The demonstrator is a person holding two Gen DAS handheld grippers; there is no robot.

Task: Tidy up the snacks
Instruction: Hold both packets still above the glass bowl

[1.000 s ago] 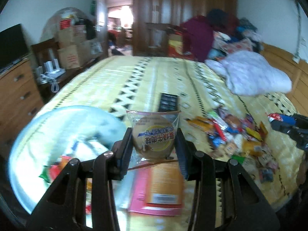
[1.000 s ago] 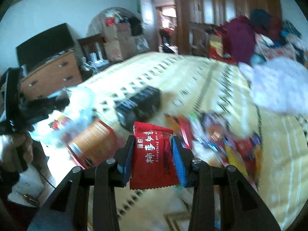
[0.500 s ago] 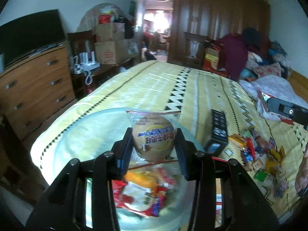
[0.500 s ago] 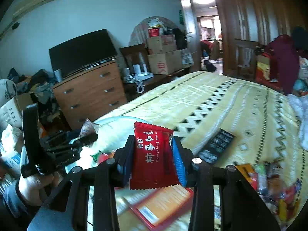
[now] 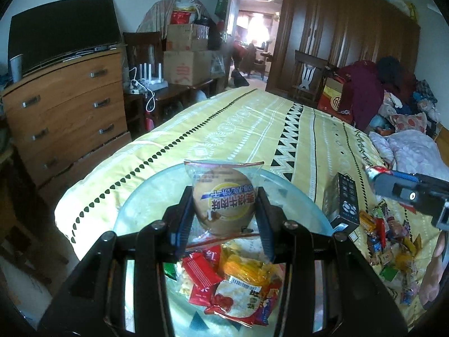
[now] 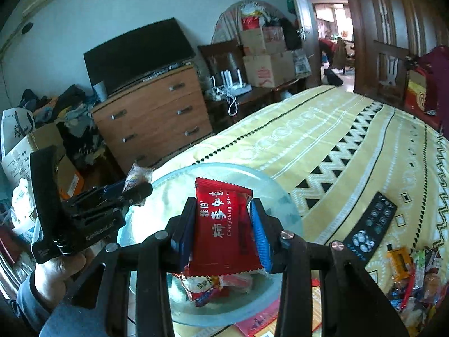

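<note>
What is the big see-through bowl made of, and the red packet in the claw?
The bowl looks like clear glass or hard plastic: the yellow bedspread shows through its smooth, shiny wall. I cannot tell which of the two. The red packet in the right claw looks like thin glossy plastic film, with a zigzag-cut top edge and printed writing.

A bed (image 5: 252, 129) under a yellow patterned cover fills the middle of both views; a black remote control (image 6: 370, 233) lies flat on it; a wooden chest of drawers (image 5: 67, 106) stands beside the bed, a dark television (image 5: 61, 36) on top; cardboard boxes (image 5: 188, 56) are stacked beyond it; dark wooden wardrobes (image 5: 350, 42) line the far wall; clothes (image 5: 393, 95) are heaped at the bed's far end; a white quilt (image 5: 412, 151) lies near them.
</note>
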